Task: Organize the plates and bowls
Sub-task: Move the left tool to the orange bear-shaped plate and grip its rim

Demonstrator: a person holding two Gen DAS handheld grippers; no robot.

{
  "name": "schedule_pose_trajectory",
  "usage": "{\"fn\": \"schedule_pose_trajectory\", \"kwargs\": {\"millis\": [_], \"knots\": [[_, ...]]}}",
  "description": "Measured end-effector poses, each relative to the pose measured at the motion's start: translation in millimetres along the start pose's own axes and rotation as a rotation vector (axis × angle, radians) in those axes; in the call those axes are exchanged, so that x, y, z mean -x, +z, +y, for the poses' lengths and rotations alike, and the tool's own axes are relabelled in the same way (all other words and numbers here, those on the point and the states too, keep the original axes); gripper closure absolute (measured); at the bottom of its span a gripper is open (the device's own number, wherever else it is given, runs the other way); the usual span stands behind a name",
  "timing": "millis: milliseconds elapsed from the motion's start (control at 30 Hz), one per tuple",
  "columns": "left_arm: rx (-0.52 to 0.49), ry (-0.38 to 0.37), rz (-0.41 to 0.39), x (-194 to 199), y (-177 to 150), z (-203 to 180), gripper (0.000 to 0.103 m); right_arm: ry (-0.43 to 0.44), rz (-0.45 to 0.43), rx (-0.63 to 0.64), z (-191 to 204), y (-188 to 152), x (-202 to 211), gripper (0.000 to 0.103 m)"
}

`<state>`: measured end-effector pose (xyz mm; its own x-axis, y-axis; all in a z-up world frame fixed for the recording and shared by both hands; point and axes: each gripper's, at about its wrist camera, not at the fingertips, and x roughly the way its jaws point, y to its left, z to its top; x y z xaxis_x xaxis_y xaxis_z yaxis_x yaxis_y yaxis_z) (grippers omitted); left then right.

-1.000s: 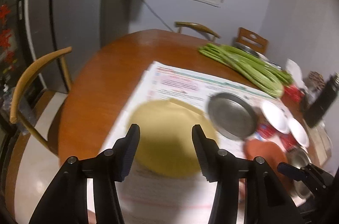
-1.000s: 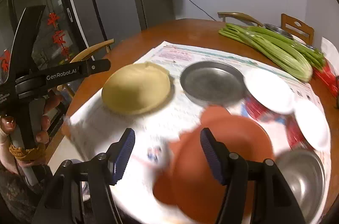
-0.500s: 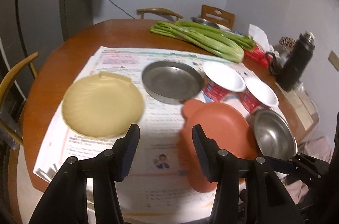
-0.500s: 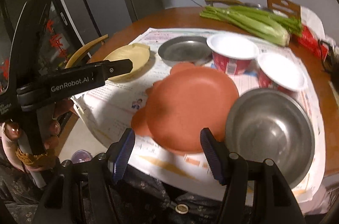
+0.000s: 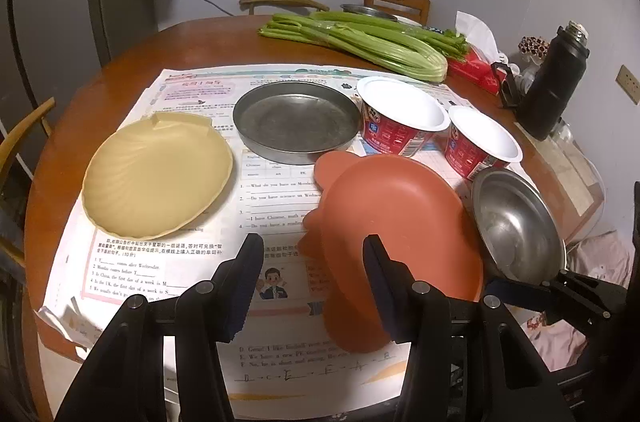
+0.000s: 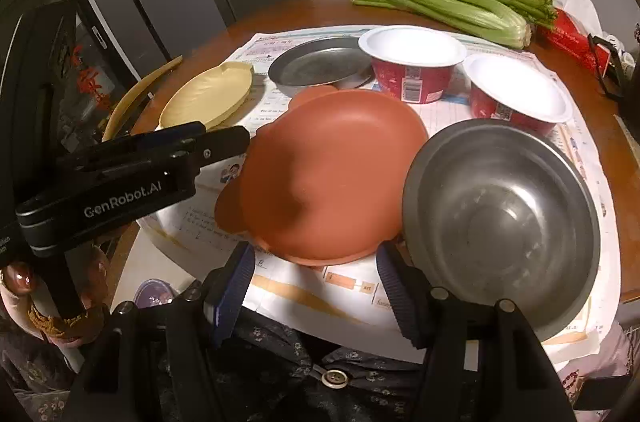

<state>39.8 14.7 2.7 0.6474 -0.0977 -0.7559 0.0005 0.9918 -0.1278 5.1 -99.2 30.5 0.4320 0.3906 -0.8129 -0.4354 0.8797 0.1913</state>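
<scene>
While both grippers' jaws gape empty, the orange plate (image 6: 332, 174) touches the steel bowl (image 6: 500, 218)

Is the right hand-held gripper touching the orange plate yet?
Apart. The right wrist view shows the right hand-held gripper open, with white paper visible between its fingertips and the near rim of the orange plate.

Laid out on printed paper sheets (image 5: 168, 262), 6 dishes:
- Cream shell-shaped plate (image 5: 158, 174), flat, far left.
- Dark round metal pan (image 5: 296, 120), upright, just right of it.
- 2 red paper bowls with white insides (image 5: 402, 112) (image 5: 482, 142), side by side at the back right.
- Terracotta eared plate (image 5: 392, 230), in front, touching the pan.
- Steel bowl (image 6: 500, 218), upright, empty, touching the terracotta plate's right edge.
</scene>
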Motion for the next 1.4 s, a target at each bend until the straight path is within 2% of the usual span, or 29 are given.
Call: {"fn": "schedule_pose_trajectory", "kwargs": {"millis": [100,567,933,1133,1400], "knots": [[0.001,0.001,0.007,-3,0,0,0.050,-0.047,-0.016,0.008,-1,0,2,0.040],[-0.004,-0.006,0.031,-20,1,-3,0.050,-0.124,-0.045,-0.011,-15,10,-3,0.040],[0.013,0.011,0.062,-39,3,-2,0.050,-0.263,-0.015,0.032,-15,44,-33,0.040],[0.032,0.012,0.073,-47,5,5,0.052,-0.267,0.020,0.066,-20,59,-48,0.040],[0.051,-0.034,0.100,-52,2,4,0.068,-0.219,0.060,0.081,-19,59,-57,0.040]]}}
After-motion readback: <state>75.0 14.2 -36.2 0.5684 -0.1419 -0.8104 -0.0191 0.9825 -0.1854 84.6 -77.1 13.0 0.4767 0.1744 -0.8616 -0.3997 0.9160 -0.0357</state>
